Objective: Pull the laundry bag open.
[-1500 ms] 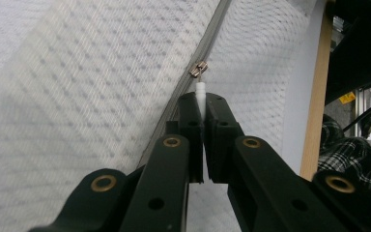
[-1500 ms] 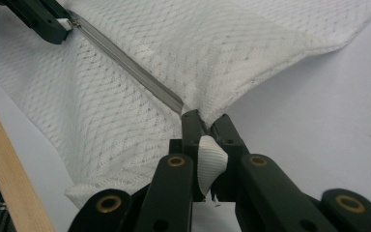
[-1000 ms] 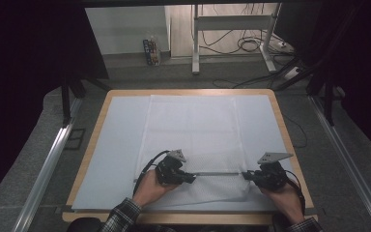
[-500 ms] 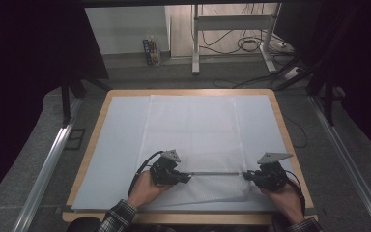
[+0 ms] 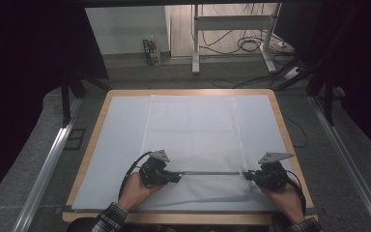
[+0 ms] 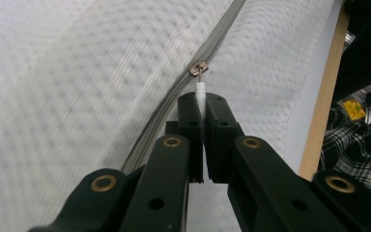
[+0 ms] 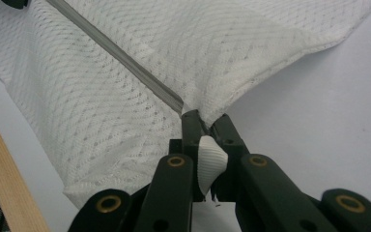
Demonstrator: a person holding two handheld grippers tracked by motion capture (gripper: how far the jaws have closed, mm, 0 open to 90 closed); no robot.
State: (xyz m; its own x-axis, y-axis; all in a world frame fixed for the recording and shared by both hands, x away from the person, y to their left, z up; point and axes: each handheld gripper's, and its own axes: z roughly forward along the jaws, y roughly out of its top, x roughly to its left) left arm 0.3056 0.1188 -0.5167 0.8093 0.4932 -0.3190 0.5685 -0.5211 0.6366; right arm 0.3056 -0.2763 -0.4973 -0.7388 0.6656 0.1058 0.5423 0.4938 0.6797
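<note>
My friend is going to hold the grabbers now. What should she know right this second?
Left gripper: shut on the white pull tab of the small metal zipper slider.
Right gripper: shut on the corner of the white mesh fabric bag, at the end of its grey zipper.
The bag lies flat on the pale sheet over the wooden-edged table, zipper stretched straight between the two grippers near the person's side.
Done: both ends gripped.
Left: probably sliding the zipper along; which direction is unclear, so keep the fabric taut.
</note>
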